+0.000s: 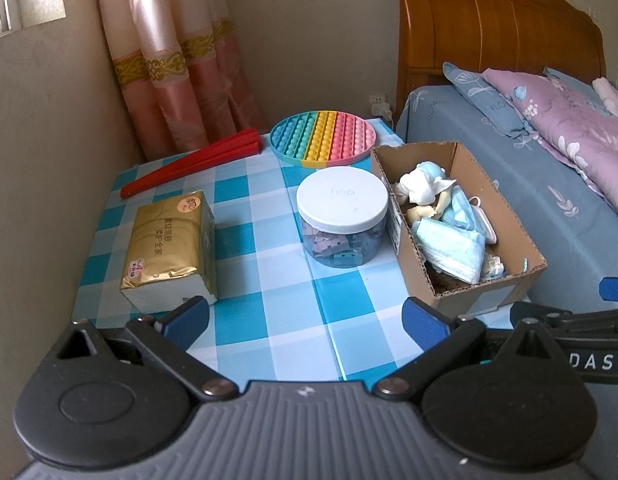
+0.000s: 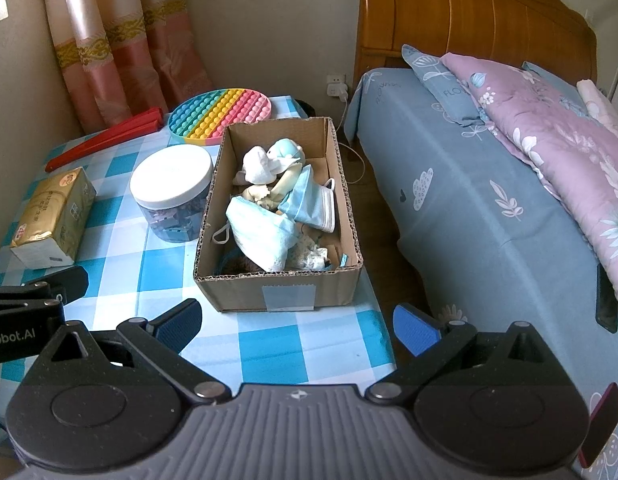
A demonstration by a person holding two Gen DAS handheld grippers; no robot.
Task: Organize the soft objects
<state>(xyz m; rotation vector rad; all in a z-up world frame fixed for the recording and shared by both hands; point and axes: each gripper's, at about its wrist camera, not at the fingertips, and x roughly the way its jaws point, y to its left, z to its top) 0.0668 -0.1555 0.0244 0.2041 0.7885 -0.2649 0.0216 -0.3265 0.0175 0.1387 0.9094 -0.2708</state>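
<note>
Left wrist view is showing my left gripper (image 1: 305,320) hanging spread wide over the checkered worktop (image 1: 269,280), carrying nothing, and the right gripper (image 2: 297,326) is sitting just as released in front of the cardboard box (image 2: 269,292). The soft stuff is already lying in that box: crumpled blue face masks (image 2: 261,232), a white cloth bundle (image 2: 261,170) and a little doll (image 2: 287,150) tangled under them. I'm guessing the masks are weighing next to nothing and flopping whichever way, so I'm thinking of pinching a bunched fold in the middle, not an ear loop that could snag. The gold tissue pack (image 1: 169,248) is sitting near the left gripper; it's looking squishy with slick film, so I'm planning on squeezing across its narrow sides.
</note>
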